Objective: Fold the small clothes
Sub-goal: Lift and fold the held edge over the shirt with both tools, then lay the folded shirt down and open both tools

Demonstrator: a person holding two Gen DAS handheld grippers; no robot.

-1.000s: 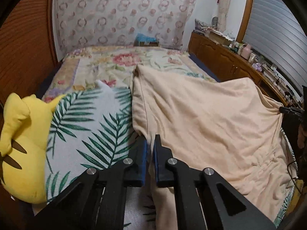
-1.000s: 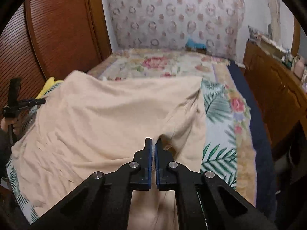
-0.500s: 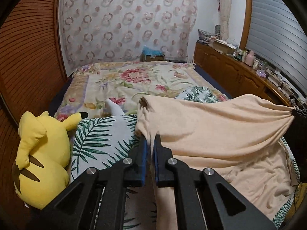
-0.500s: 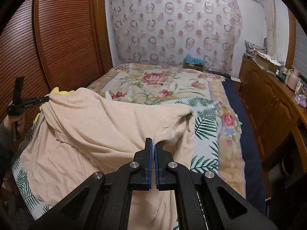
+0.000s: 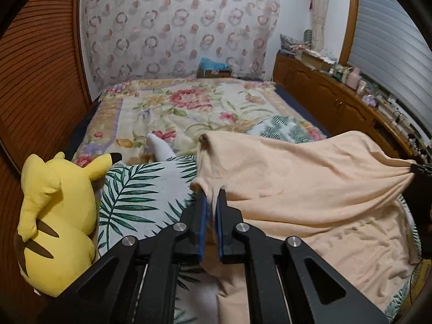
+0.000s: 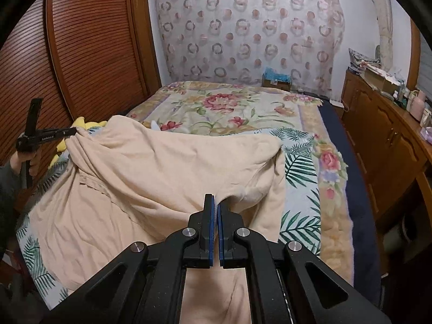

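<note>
A peach-coloured garment (image 5: pixel 310 189) lies spread over the bed and is lifted along its far edge. My left gripper (image 5: pixel 211 193) is shut on one corner of that edge. My right gripper (image 6: pixel 215 198) is shut on the other corner of the garment (image 6: pixel 167 172). The cloth sags between the two grips and its lower part rests on the palm-leaf sheet (image 5: pixel 140 189). In the right wrist view the left gripper (image 6: pixel 73 130) shows at the far left, pinching the cloth. In the left wrist view the right gripper (image 5: pixel 417 167) shows at the right edge.
A yellow plush toy (image 5: pixel 56 216) sits at the bed's left side by the slatted wooden wardrobe (image 6: pixel 89 54). A floral blanket (image 6: pixel 229 108) covers the far half of the bed. A wooden dresser (image 6: pixel 391 135) with small items runs along the right.
Both grippers have lifted the garment's far edge and drawn it back toward the near side. The cloth has peeled off the floral blanket, which now shows more.
</note>
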